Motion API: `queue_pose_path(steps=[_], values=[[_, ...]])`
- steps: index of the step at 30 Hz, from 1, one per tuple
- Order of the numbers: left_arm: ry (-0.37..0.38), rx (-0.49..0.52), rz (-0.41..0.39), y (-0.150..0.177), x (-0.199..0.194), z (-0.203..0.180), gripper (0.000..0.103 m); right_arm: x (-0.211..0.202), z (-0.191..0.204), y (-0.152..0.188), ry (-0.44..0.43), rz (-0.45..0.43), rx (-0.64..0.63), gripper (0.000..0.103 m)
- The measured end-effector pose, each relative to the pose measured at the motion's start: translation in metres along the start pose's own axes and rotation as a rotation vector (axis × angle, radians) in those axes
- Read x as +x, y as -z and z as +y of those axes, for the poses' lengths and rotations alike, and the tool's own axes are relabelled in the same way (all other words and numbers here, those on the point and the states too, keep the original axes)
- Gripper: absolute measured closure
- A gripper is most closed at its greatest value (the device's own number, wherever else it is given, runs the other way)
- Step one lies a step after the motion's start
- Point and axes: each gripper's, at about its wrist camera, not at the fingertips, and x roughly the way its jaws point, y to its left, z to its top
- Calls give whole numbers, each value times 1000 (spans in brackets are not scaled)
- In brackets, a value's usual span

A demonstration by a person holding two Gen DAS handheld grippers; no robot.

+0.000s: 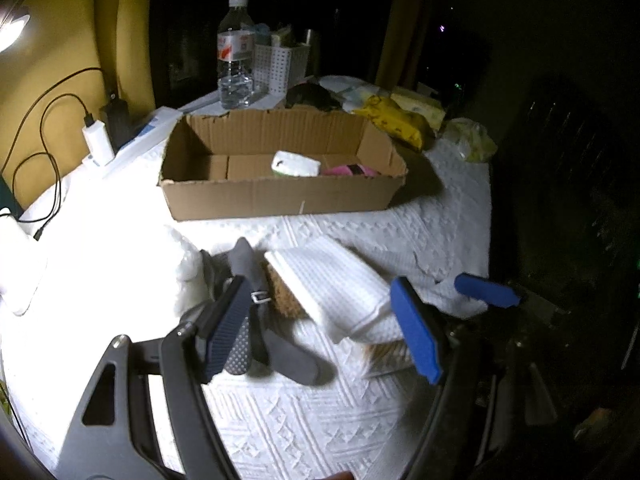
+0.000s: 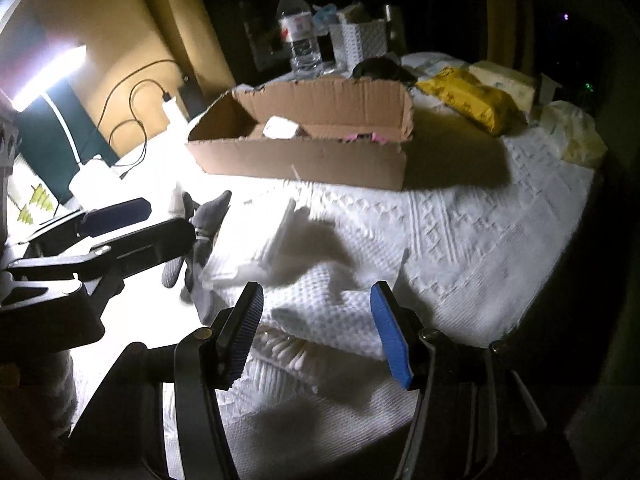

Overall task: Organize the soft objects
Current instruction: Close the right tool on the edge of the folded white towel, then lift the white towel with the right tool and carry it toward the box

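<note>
A folded white waffle towel (image 1: 336, 284) lies on the white bedspread between the jaws of my open left gripper (image 1: 324, 332). A pair of grey socks (image 1: 280, 344) lies beside its left finger. My right gripper (image 2: 318, 332) is open over the same white towel (image 2: 320, 312), with a pack of cotton swabs (image 2: 288, 354) under the towel's edge. An open cardboard box (image 1: 280, 196) sits beyond and holds a white item (image 1: 296, 164) and a pink item (image 1: 348, 170). One blue finger of the right gripper (image 1: 486, 290) shows in the left wrist view.
A water bottle (image 1: 236, 56) and a white perforated basket (image 1: 282, 66) stand behind the box. A yellow packet (image 1: 396, 120) and tissue packs lie at the back right. Chargers and cables (image 1: 96, 140) are at the left. The bed edge drops off at the right.
</note>
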Motion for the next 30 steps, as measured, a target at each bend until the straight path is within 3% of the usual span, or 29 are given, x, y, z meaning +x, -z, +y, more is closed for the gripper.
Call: queue_pose_path(steps=[4, 6, 8, 11, 13, 30], values=[[-3, -4, 3, 1, 2, 0, 29, 5, 3, 3, -12, 14, -6, 44], [-2, -4, 9, 1, 4, 0, 29, 7, 3, 3, -18, 17, -14, 52], [-2, -1, 16, 2, 7, 0, 29, 9, 5, 4, -18, 24, -34, 74], [-3, 1, 24, 3, 11, -1, 29, 9, 8, 5, -12, 16, -68, 90], [-5, 0, 30, 3, 14, -1, 29, 4, 7, 4, -25, -11, -72, 95], [-9, 31, 74, -16, 44, -17, 29, -20, -52, -30, 18, -119, 16, 98]])
